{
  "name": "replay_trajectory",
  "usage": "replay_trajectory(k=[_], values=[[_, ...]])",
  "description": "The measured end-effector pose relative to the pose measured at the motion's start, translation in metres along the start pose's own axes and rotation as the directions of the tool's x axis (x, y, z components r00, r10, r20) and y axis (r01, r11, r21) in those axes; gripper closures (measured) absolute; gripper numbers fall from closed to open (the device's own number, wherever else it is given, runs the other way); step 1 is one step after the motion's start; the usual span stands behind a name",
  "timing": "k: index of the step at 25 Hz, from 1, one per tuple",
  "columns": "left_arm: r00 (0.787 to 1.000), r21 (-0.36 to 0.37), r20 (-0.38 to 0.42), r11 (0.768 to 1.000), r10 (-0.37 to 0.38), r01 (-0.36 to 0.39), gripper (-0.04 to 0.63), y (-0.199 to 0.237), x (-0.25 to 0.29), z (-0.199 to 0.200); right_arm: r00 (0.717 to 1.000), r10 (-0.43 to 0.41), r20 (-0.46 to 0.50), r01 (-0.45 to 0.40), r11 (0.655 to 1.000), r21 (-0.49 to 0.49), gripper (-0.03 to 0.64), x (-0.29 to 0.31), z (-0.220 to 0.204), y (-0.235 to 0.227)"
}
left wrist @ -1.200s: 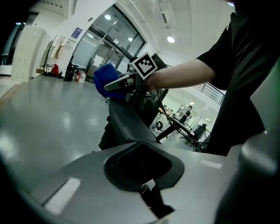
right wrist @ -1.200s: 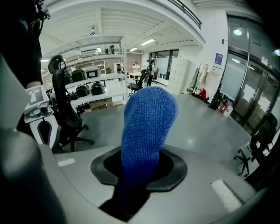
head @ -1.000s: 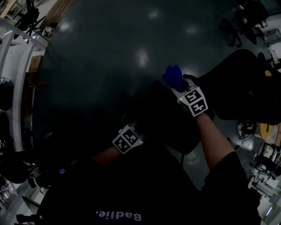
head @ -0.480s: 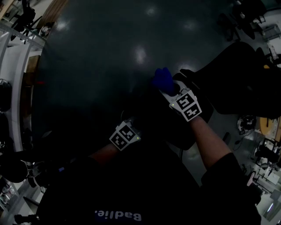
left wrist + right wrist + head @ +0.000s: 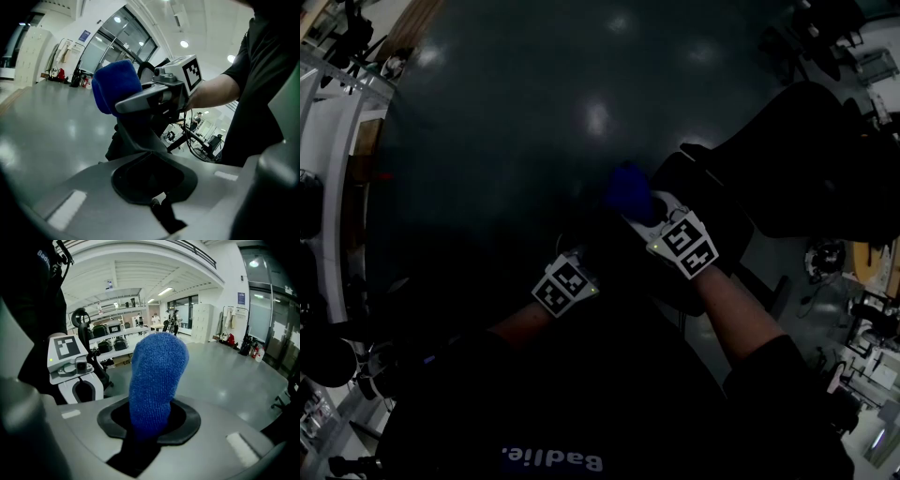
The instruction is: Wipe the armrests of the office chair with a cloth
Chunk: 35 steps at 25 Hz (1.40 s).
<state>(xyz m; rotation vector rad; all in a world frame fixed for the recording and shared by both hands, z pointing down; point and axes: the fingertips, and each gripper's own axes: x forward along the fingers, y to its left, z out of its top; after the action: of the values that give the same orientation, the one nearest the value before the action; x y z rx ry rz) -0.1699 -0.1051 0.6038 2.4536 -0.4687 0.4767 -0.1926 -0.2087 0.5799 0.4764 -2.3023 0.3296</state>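
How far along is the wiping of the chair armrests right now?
Done: the blue cloth is gripped in the right claw. In hand: the cloth sits at the end of what looks like one armrest, though contact is unclear. Left: nothing shows how much is wiped. The left claw is shut and empty.

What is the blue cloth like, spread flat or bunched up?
Bunched up. The blue cloth sticks up as a thick rounded wad from the right gripper, jaws shut on it.
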Motion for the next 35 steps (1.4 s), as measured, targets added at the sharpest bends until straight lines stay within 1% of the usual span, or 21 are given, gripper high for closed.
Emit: replay_trajectory(k=[9, 14, 17, 20, 24, 28, 31, 35], values=[[1.0, 0.013, 0.0, 1.0, 0.0, 0.0, 0.575, -0.001, -0.002, 0.0, 0.995, 0.091, 0.034, -0.093, 0.994, 0.062, 0.492, -0.005, -0.006, 0.06], [1.0, 0.023, 0.002, 1.0, 0.006, -0.006, 0.575, -0.002, -0.002, -0.002, 0.992, 0.112, 0.063, -0.118, 0.986, 0.114, 0.492, -0.009, -0.011, 0.081], [1.0, 0.026, 0.006, 0.999, 0.02, -0.02, 0.575, -0.002, -0.006, -0.002, 0.99, 0.121, 0.075, -0.129, 0.985, 0.115, 0.492, -0.008, -0.01, 0.092], [1.0, 0.051, -0.005, 0.998, 0.03, -0.03, 0.575, -0.007, -0.012, -0.004, 0.985, 0.112, 0.132, -0.128, 0.985, 0.119, 0.492, -0.015, -0.002, 0.098], [0.998, 0.058, -0.013, 0.996, 0.066, -0.065, 0.575, -0.028, -0.027, -0.01, 0.967, 0.078, 0.244, -0.113, 0.985, 0.132, 0.492, -0.049, 0.01, 0.11], [0.993, 0.084, 0.009, 0.989, 0.12, -0.121, 0.575, -0.053, -0.046, -0.004, 0.93, 0.017, 0.367, -0.076, 0.986, 0.149, 0.492, -0.099, 0.015, 0.12], [0.99, 0.094, 0.031, 0.986, 0.138, -0.14, 0.575, -0.096, -0.059, -0.006, 0.914, -0.012, 0.405, -0.063, 0.983, 0.17, 0.492, -0.143, -0.008, 0.151], [0.987, 0.084, 0.068, 0.985, 0.144, -0.15, 0.575, -0.16, -0.065, -0.011, 0.909, -0.062, 0.412, -0.031, 0.976, 0.216, 0.492, -0.195, -0.064, 0.195]])
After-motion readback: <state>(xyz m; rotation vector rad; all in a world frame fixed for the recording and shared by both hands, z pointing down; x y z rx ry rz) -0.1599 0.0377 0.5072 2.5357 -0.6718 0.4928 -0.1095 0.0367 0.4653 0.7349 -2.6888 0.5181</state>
